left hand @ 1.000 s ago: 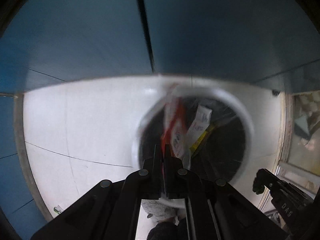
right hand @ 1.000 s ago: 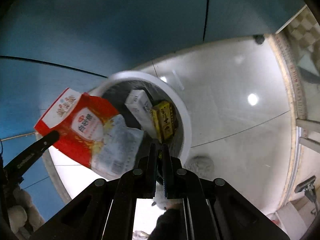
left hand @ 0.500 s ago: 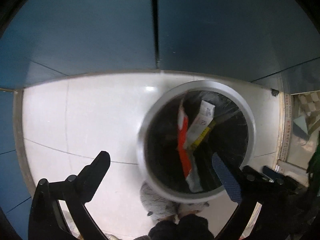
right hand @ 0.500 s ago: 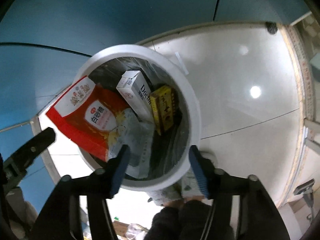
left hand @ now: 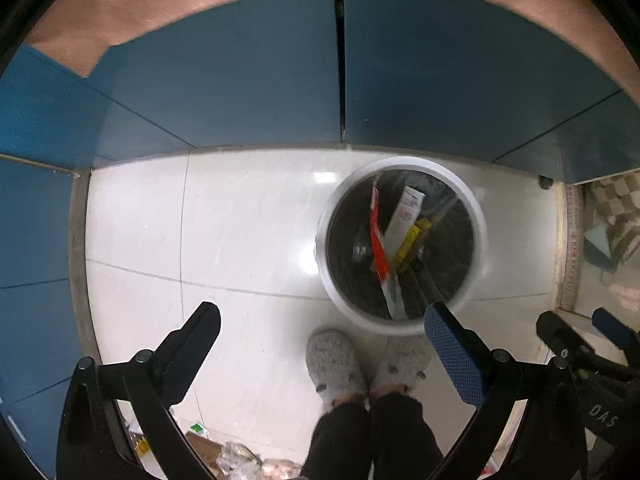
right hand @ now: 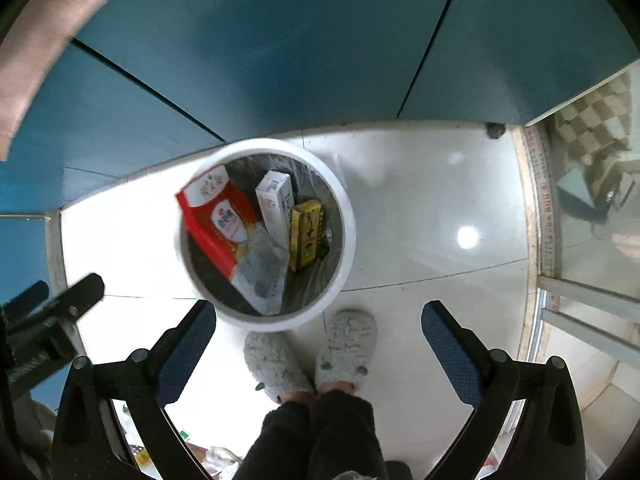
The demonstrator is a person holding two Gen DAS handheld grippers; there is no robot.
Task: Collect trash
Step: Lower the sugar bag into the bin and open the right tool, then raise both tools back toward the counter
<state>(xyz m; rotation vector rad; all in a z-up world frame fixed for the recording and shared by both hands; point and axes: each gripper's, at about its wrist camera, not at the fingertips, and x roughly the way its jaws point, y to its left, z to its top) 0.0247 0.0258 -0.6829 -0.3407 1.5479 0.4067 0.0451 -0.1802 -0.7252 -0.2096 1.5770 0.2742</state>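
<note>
A round white trash bin (left hand: pixel 478 216) (right hand: pixel 348 224) with a dark liner stands on the white tile floor by blue cabinets. Inside lie a red and white snack bag (right hand: pixel 218 220) (left hand: pixel 378 246), a white box (right hand: pixel 274 204) (left hand: pixel 404 216) and a yellow box (right hand: pixel 306 232) (left hand: pixel 410 240). My left gripper (left hand: pixel 322 330) is open and empty, high above the floor left of the bin. My right gripper (right hand: pixel 318 320) is open and empty, above the bin's near side.
The person's feet in grey fuzzy slippers (left hand: pixel 336 364) (right hand: pixel 276 364) stand just in front of the bin. Blue cabinet doors (left hand: pixel 240 92) run along the far side. Loose wrappers and trash (left hand: pixel 232 456) lie on the floor at the bottom edge. A glass door frame (right hand: pixel 548 220) is at right.
Both grippers went from shut to open. The red bag left the left gripper and dropped into the bin. Both grippers have since risen well above the bin.
</note>
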